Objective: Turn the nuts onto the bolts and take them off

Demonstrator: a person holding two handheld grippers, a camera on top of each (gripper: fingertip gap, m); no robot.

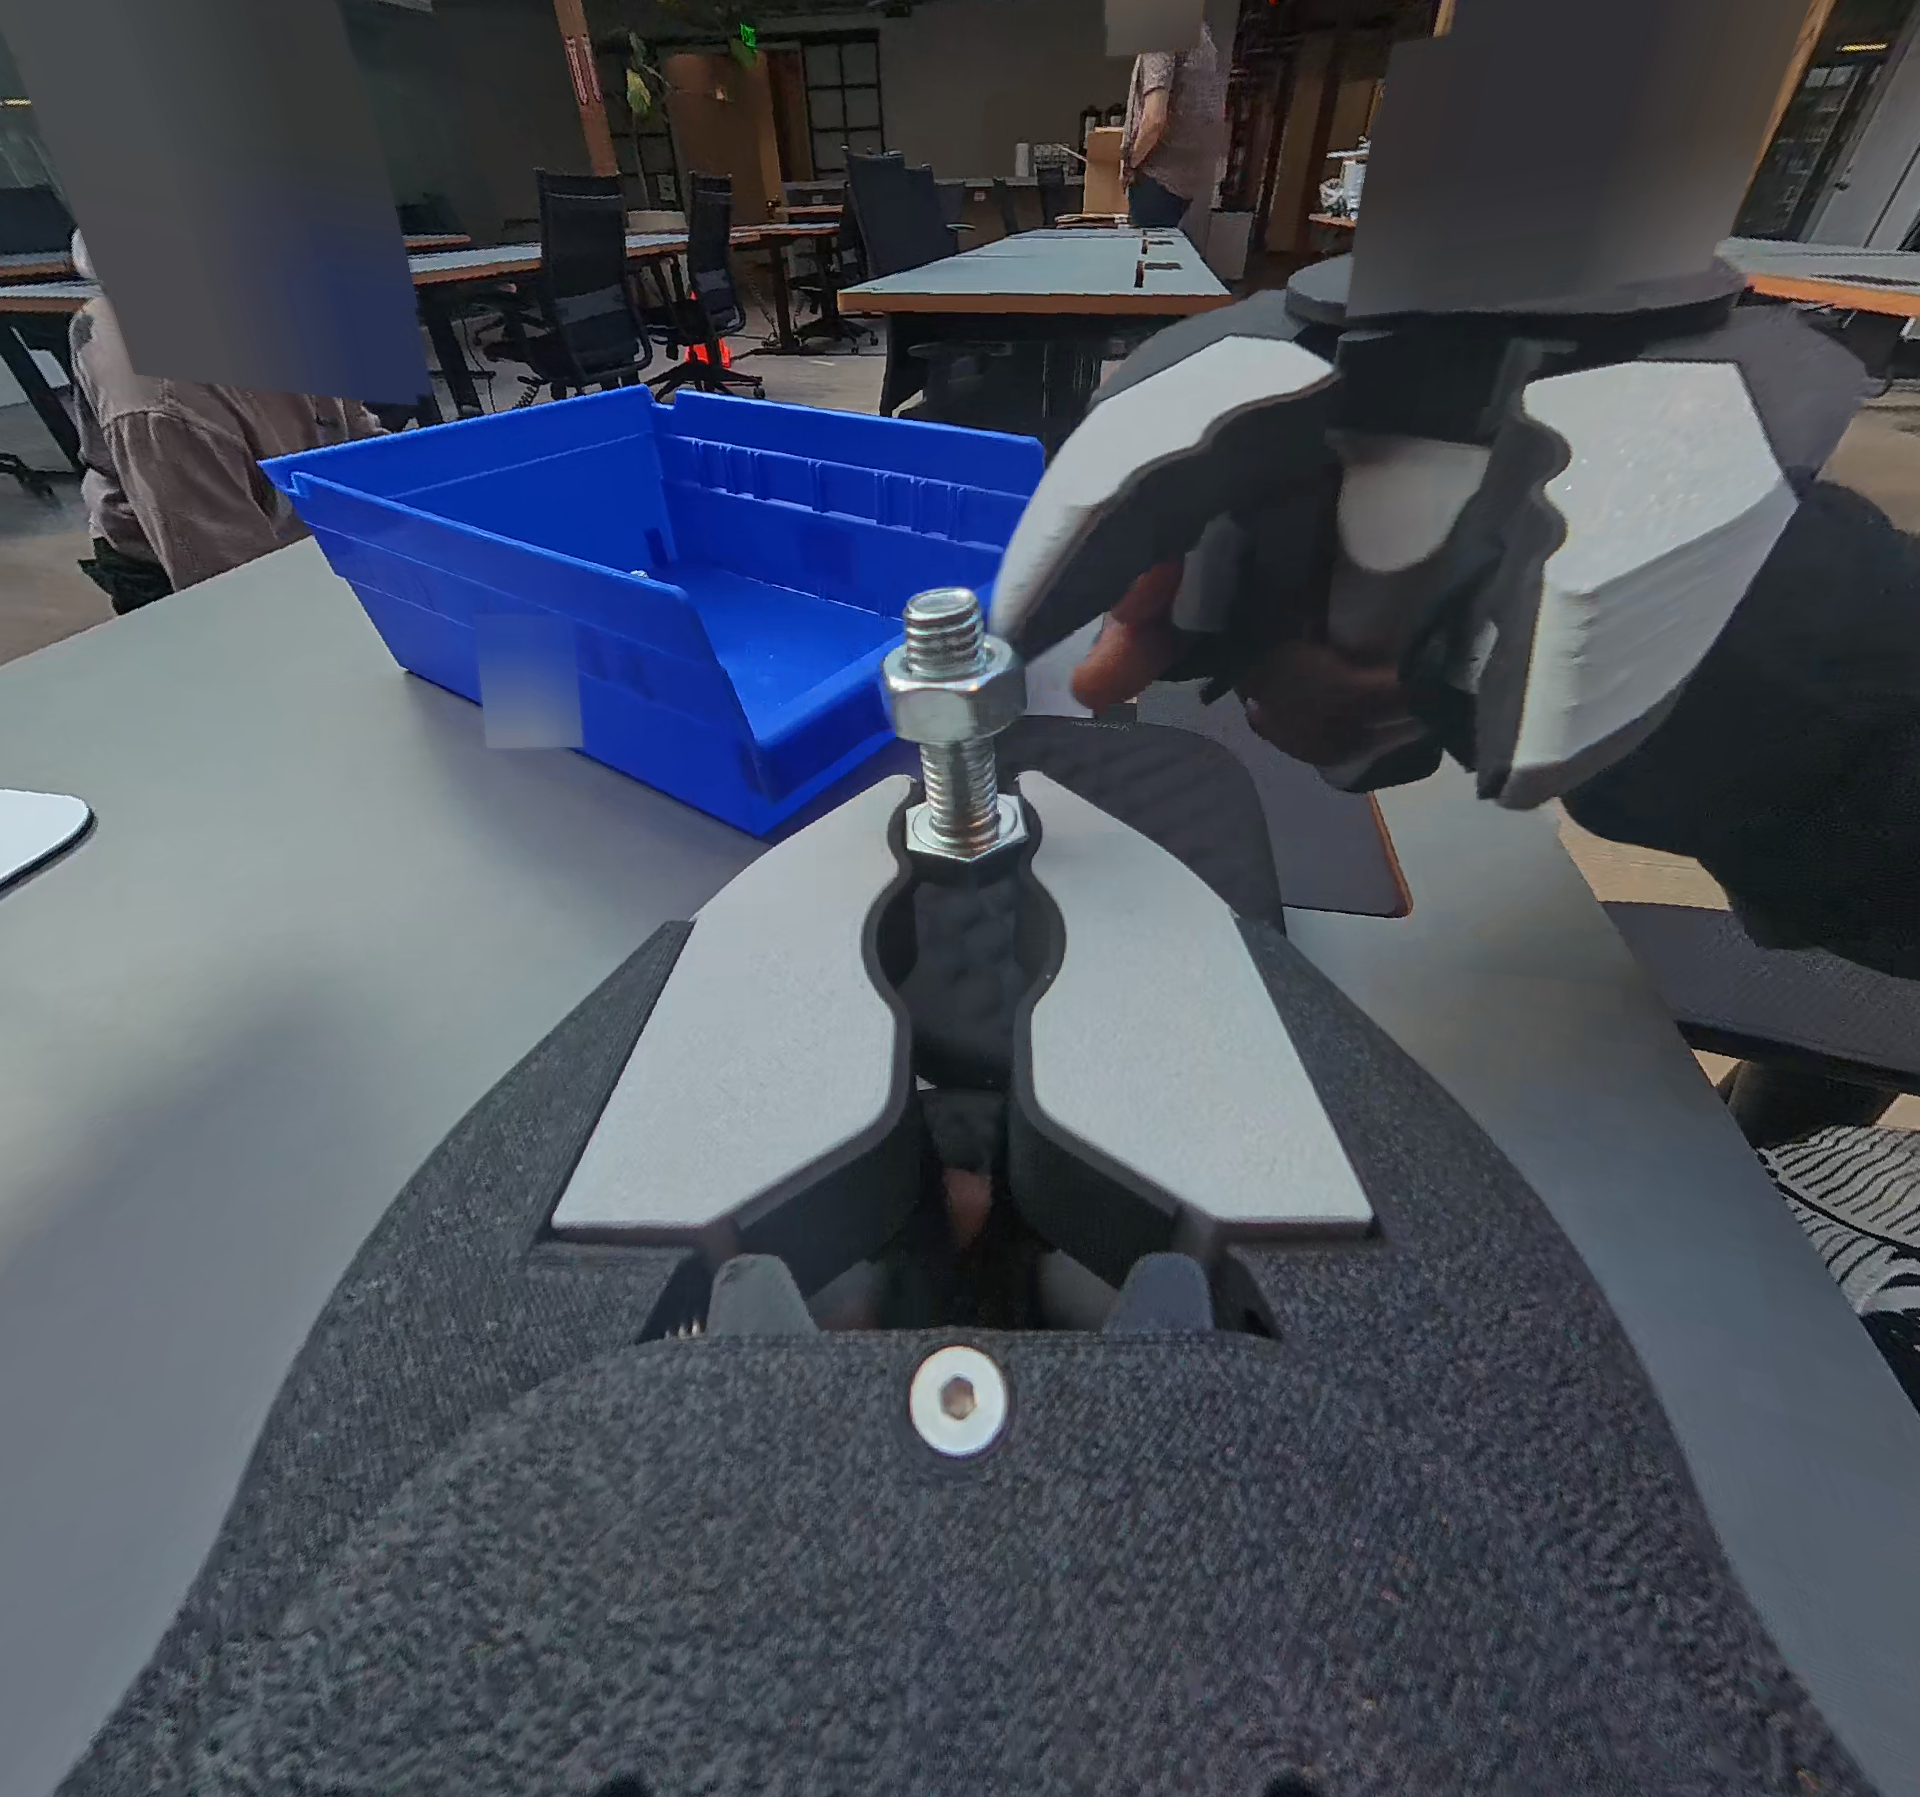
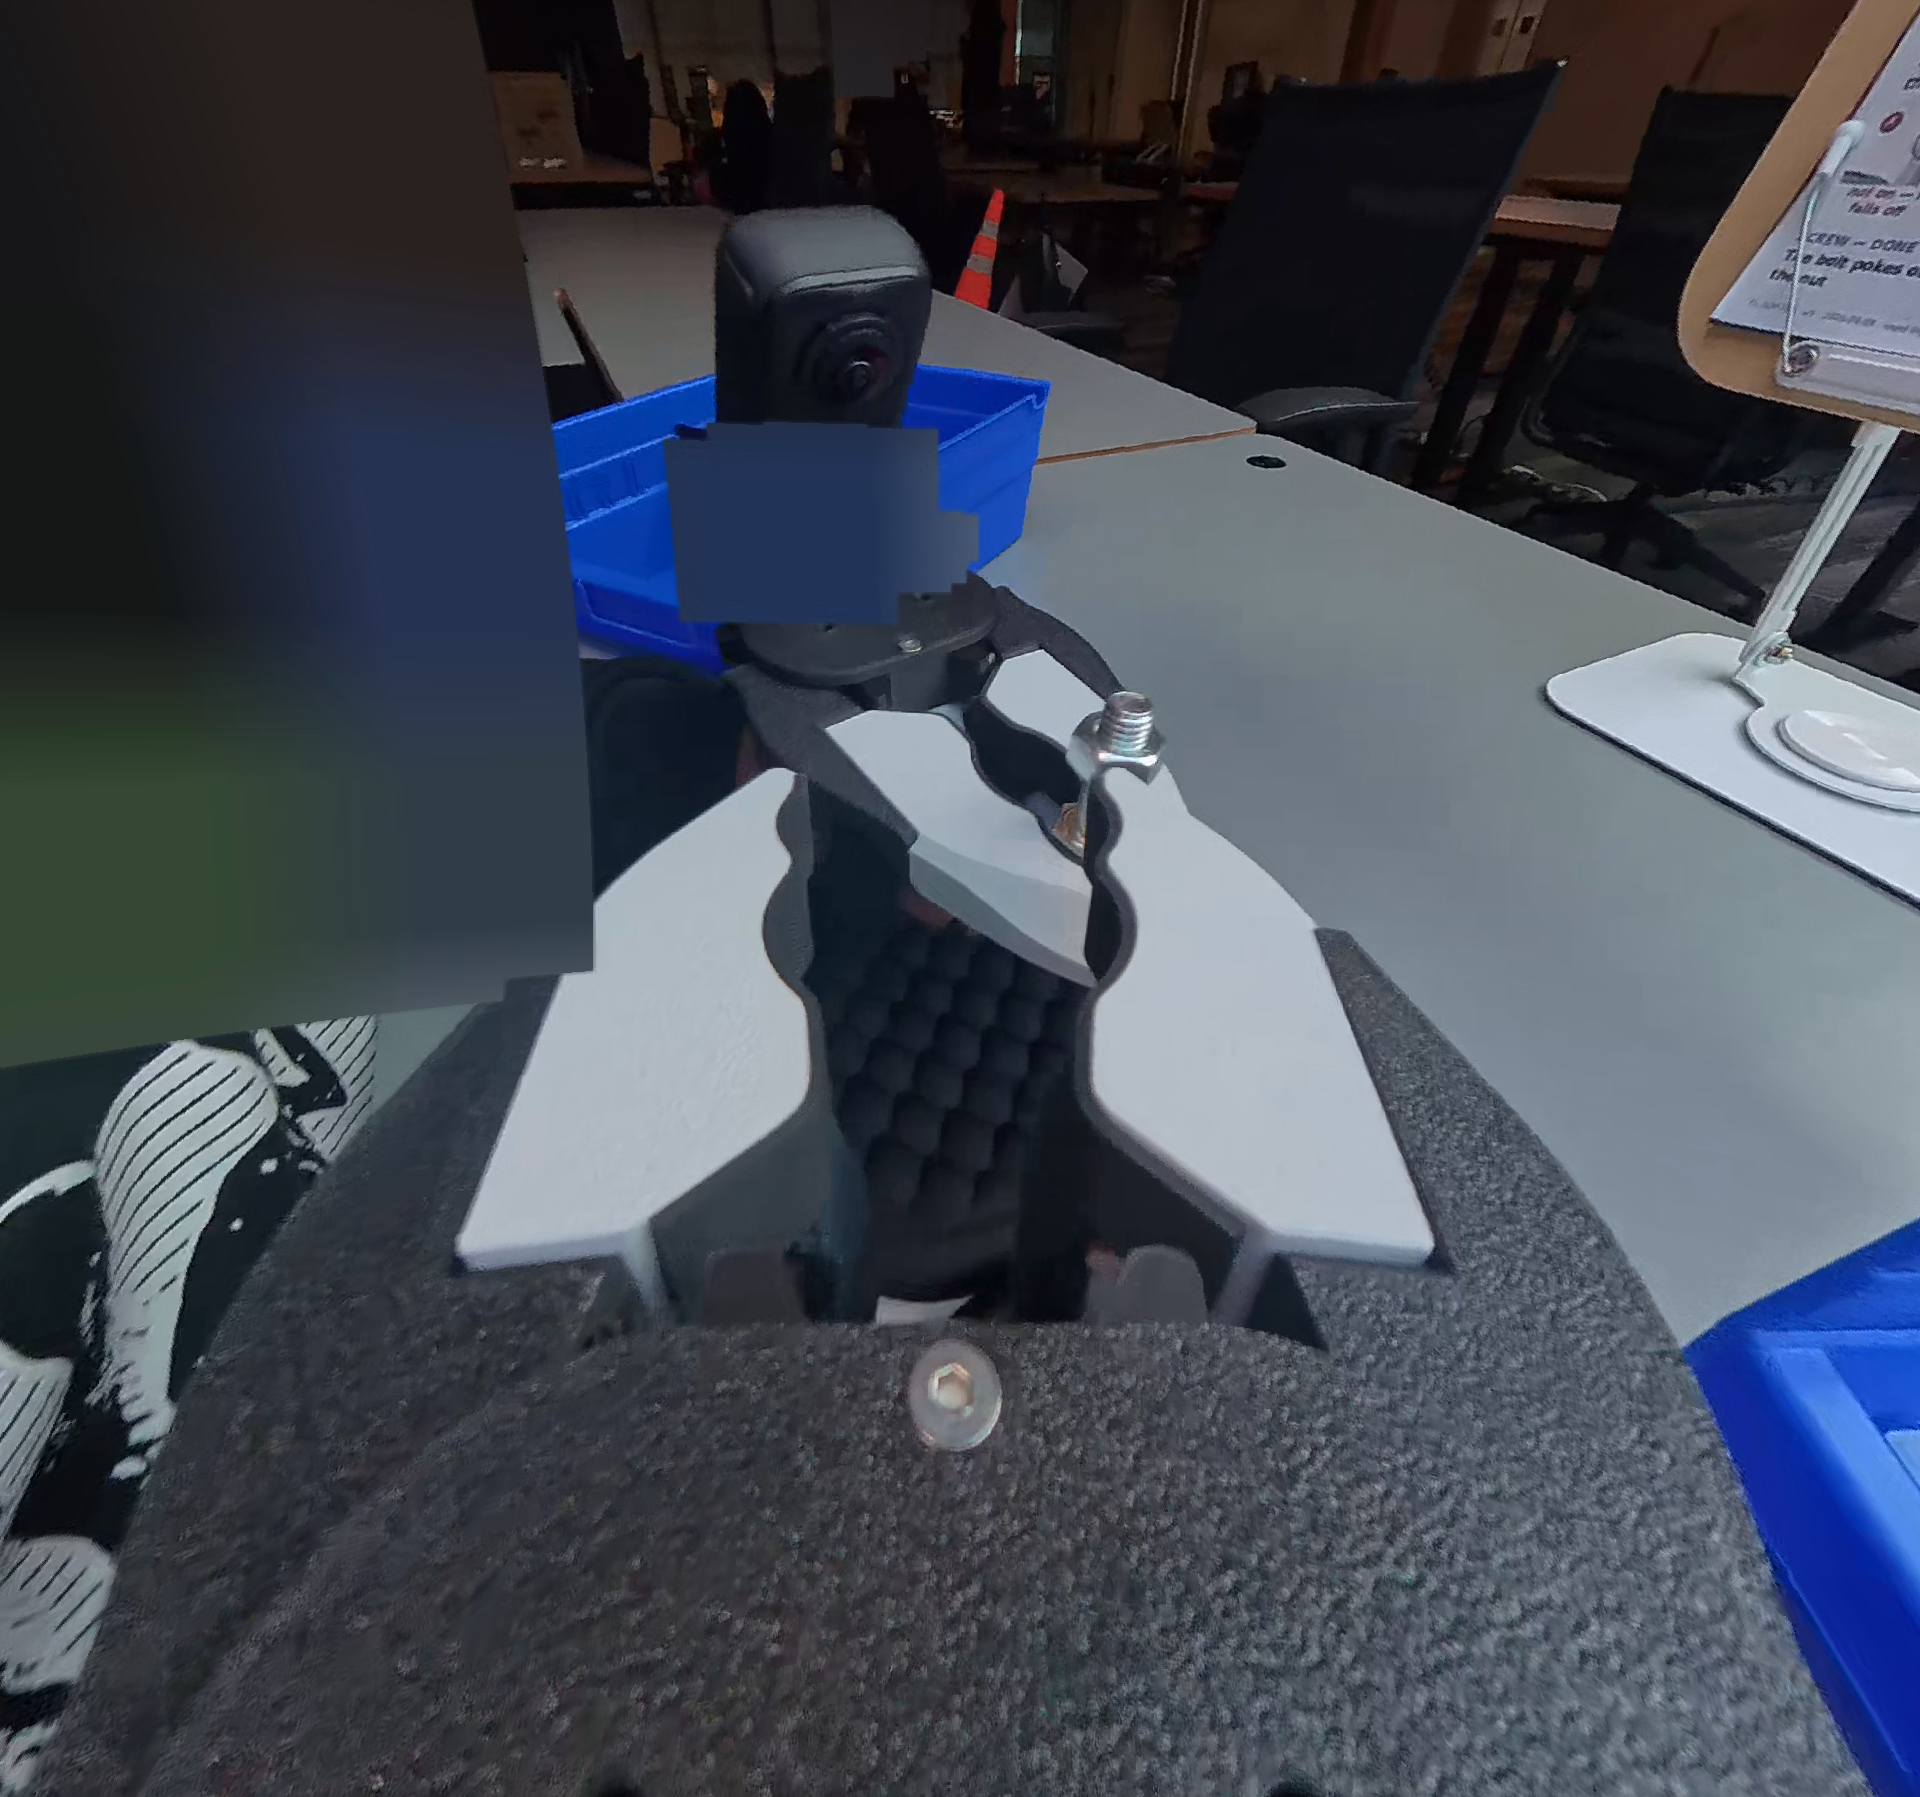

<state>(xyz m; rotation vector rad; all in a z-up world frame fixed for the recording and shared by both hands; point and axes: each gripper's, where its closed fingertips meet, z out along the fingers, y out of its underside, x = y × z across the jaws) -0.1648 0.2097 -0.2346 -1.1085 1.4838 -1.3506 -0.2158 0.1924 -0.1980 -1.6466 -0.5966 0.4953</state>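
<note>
A steel bolt [image 1: 961, 781] stands upright, its head clamped between the tips of my left gripper [image 1: 966, 812], which is shut on it. A hex nut [image 1: 954, 693] sits on the thread near the top, with a few turns of thread above it. My right gripper [image 1: 1247, 708] comes in from the right, open, and one fingertip [image 1: 1013, 620] touches the nut's side. In the right wrist view my right gripper [image 2: 956, 791] is open around the left gripper [image 2: 1075, 817]. The nut [image 2: 1117, 755] lies against my right finger's tip.
A blue bin [image 1: 623, 552] stands on the grey table [image 1: 312, 916] behind the bolt; it also shows in the right wrist view [image 2: 997, 459]. A second blue bin [image 2: 1818, 1435] is at the near right. A white stand [image 2: 1766, 739] holds a sheet at far right. Some 6 cm of space lies between my two pairs of fingers.
</note>
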